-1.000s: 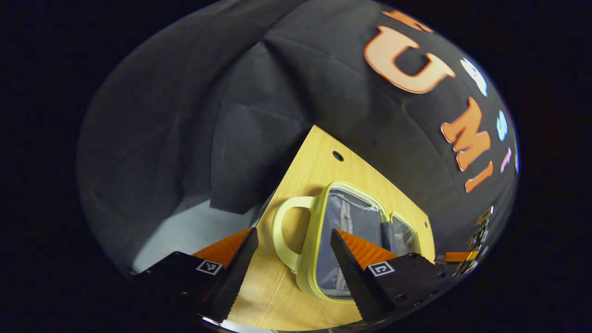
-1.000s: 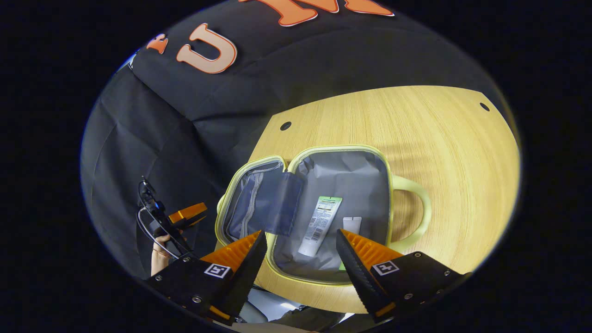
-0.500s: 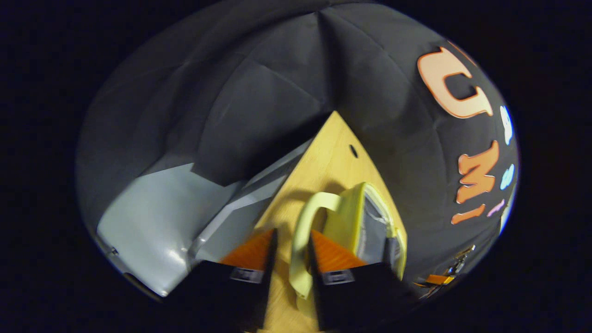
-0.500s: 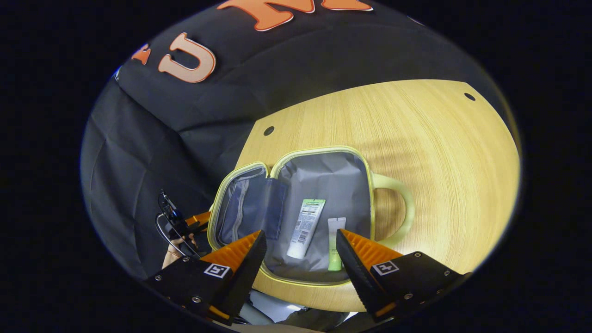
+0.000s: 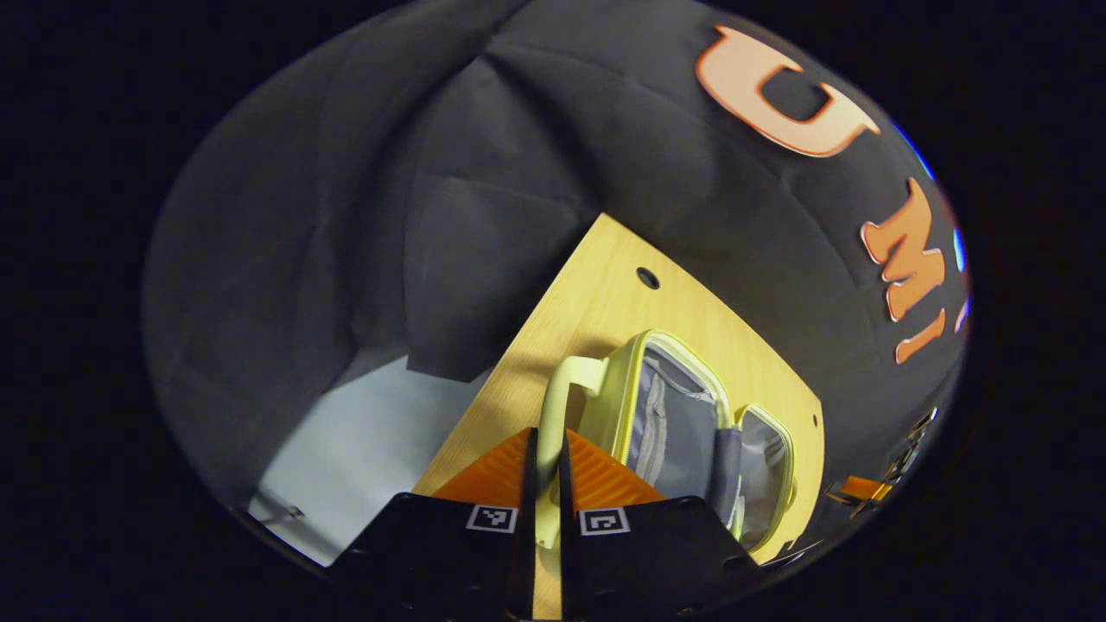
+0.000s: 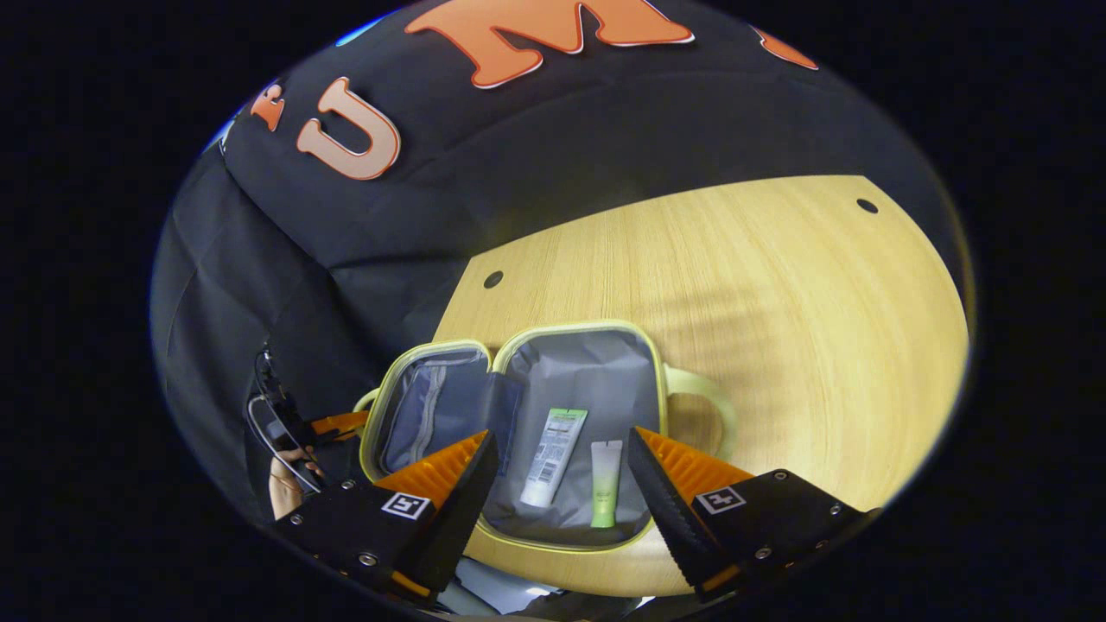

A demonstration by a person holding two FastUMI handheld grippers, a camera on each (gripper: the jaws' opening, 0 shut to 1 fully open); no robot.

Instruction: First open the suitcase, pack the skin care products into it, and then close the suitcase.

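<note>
- Our left tongs (image 5: 544,471) have now clamped the handle (image 5: 562,393) of the suitcase (image 5: 683,423), whose lid half has begun tipping up.
- Right tongs (image 6: 562,471) hover apart above the packed tubes (image 6: 553,458); we judge closing has begun.

Suitcase (image 6: 570,363): lying open on the table (image 6: 778,294)
Tubes: white tube (image 6: 549,458) and green tube (image 6: 604,484) resting inside
Right gripper (image 6: 562,484): hovering, fingers spread

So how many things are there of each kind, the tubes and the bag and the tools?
Tubes: 2, a white tube and a green tube, both lying inside the suitcase
Suitcases: 1, the open yellow suitcase
Tools: 2, the left tool and the right tool
Total: 5
</note>
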